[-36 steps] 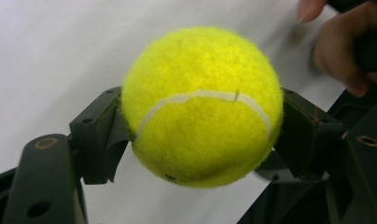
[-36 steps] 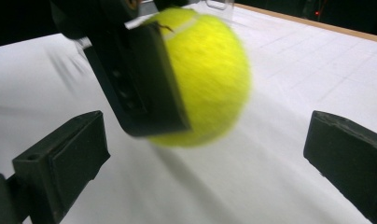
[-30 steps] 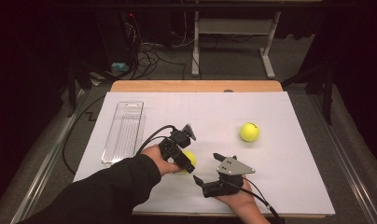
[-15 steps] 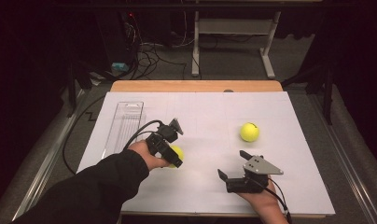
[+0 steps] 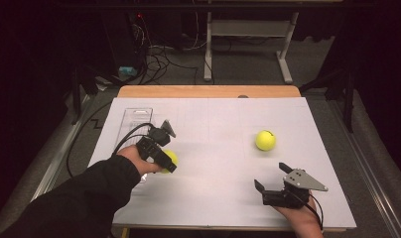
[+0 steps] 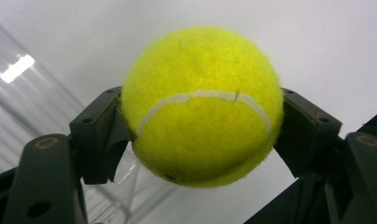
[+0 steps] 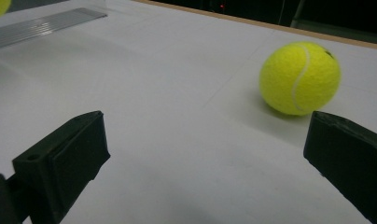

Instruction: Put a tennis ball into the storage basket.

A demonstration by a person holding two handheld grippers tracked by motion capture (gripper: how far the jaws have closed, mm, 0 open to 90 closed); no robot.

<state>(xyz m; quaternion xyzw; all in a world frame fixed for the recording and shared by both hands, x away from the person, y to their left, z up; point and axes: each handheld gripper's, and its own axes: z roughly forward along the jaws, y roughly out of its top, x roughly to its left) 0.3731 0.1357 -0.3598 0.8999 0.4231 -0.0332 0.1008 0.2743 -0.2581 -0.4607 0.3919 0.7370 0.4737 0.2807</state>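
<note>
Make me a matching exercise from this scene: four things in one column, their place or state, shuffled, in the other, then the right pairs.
Things:
1. left gripper
2. right gripper
3. loose tennis ball
4. clear plastic tray

States or places:
A. lies flat along the left side of the white table top
B. jaws wide apart, nothing between them
C. rests alone on the table's right half
D. clamped on a held tennis ball

Pairs: 1-D, 2-B, 3-C, 4-A
</note>
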